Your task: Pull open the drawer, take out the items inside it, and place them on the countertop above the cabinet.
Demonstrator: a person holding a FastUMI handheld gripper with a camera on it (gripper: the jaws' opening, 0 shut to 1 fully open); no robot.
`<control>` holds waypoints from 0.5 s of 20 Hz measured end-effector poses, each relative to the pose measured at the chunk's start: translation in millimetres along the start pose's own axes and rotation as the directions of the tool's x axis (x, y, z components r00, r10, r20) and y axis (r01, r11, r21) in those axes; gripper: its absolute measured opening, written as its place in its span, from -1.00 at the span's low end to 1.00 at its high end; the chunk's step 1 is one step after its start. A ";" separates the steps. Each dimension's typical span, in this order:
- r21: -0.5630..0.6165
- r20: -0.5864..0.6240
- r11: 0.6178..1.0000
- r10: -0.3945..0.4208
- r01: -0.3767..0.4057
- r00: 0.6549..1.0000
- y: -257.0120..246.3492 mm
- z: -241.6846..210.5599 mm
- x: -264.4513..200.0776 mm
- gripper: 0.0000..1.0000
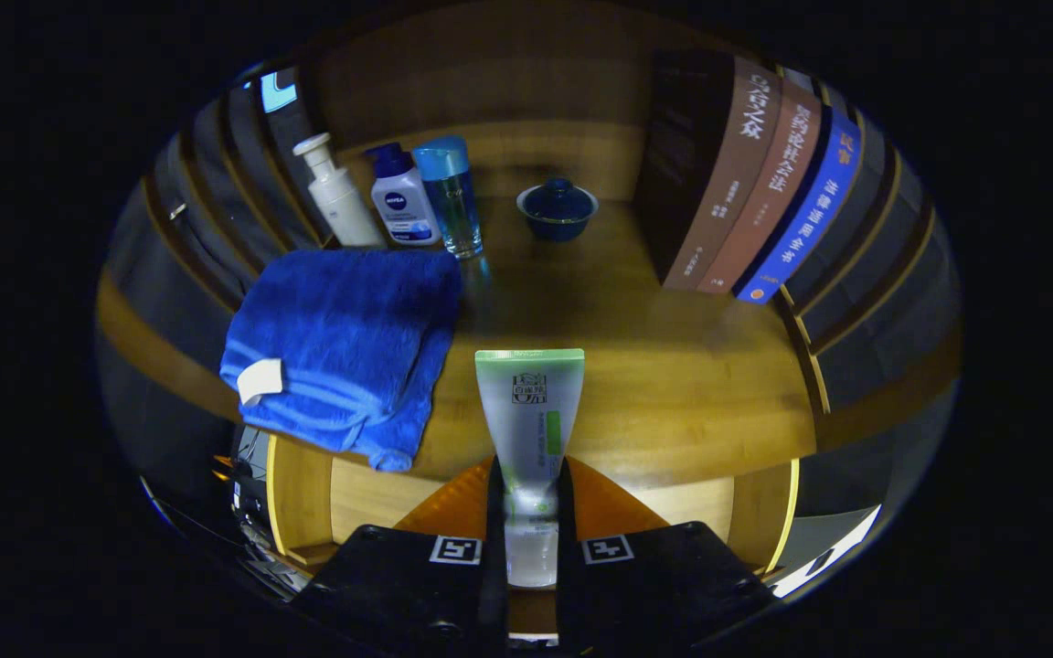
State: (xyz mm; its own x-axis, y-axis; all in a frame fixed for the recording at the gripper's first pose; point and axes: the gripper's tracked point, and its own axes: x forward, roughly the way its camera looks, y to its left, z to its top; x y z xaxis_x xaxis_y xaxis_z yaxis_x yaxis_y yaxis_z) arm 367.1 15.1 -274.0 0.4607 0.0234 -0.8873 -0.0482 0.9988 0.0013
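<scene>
My gripper (531,512) is shut on a pale tube with a green flat end (531,411). The tube stands upright between the two black fingers (494,521), and its green end reaches out over the front of the wooden countertop (673,384). Below the fingers the open drawer (371,498) shows its pale wooden inside and side walls. A folded blue towel (344,338) lies on the countertop to the left of the tube, its corner hanging over the front edge.
At the back of the countertop stand a white pump bottle (335,192), a white bottle with a dark blue cap (403,196) and a blue-capped clear bottle (452,196). A dark blue lidded bowl (557,210) sits mid-back. Three books (746,183) lean at the right.
</scene>
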 end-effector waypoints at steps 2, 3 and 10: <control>0.009 -0.007 1.000 -0.004 0.005 1.000 -0.3 14.6 11.2 -0.50; 0.010 -0.012 1.000 -0.008 0.008 1.000 -0.4 21.5 17.6 -0.50; 0.057 -0.036 0.998 -0.022 0.024 0.999 -7.1 37.3 46.7 -0.45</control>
State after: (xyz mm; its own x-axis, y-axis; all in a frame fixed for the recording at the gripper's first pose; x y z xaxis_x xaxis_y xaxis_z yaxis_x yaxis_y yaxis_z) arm 422.0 10.7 -298.3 0.4298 0.0001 -0.9029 0.0130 0.9999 0.0063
